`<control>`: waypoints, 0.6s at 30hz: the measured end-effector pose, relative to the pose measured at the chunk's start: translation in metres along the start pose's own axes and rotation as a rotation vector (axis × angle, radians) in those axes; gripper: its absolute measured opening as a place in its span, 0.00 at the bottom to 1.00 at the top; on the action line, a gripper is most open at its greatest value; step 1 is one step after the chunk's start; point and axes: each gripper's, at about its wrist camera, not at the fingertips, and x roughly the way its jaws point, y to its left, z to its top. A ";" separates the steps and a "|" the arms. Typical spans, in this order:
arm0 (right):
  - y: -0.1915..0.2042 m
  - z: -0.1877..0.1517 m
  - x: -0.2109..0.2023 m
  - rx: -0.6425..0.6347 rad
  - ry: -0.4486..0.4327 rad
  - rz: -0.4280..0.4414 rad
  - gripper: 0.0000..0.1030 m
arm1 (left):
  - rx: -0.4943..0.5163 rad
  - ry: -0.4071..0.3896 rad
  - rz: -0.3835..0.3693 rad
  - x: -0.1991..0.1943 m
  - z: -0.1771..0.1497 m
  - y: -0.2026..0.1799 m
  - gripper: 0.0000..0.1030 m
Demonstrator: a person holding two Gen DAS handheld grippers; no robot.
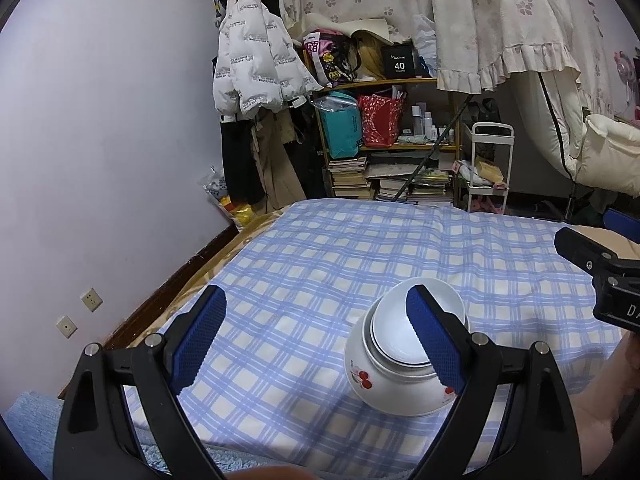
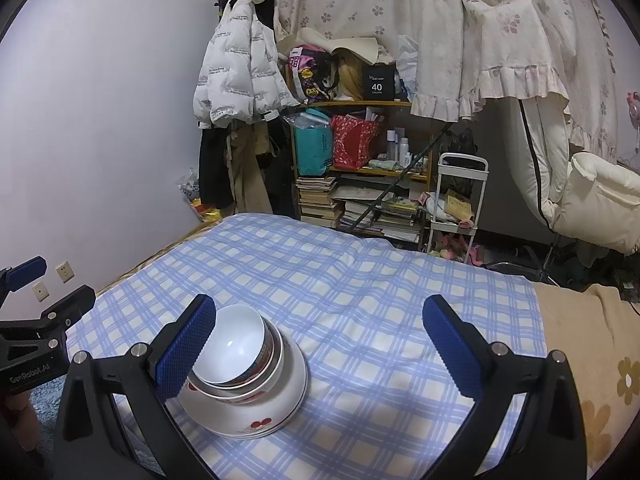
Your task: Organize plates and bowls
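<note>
stack of bowls [image 2: 244, 376] lower centre-left of right wrist view, on the checked sheet [image 2: 360, 300] | left gripper [image 1: 316, 340] jaws wide, empty | right gripper [image 2: 320, 344] jaws wide, empty | stack looks nested; judge: lift from the bottom bowl, keep level

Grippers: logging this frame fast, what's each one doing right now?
Left gripper: open, holding nothing, beside the stacked bowls.
Right gripper: open, holding nothing, stack near its left finger.

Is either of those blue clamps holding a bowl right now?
No: both the left gripper and right gripper stand open around nothing, with the stacked bowls resting on the checked cloth.
</note>
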 end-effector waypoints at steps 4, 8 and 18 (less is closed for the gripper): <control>0.000 0.000 0.000 0.000 0.001 0.001 1.00 | 0.008 -0.003 0.006 0.000 0.000 -0.001 0.88; -0.002 0.000 0.000 0.001 0.000 0.001 1.00 | 0.012 -0.005 0.010 -0.002 0.000 -0.001 0.88; -0.001 0.001 0.000 -0.001 0.002 0.004 1.00 | 0.011 -0.003 0.009 -0.002 0.000 -0.001 0.88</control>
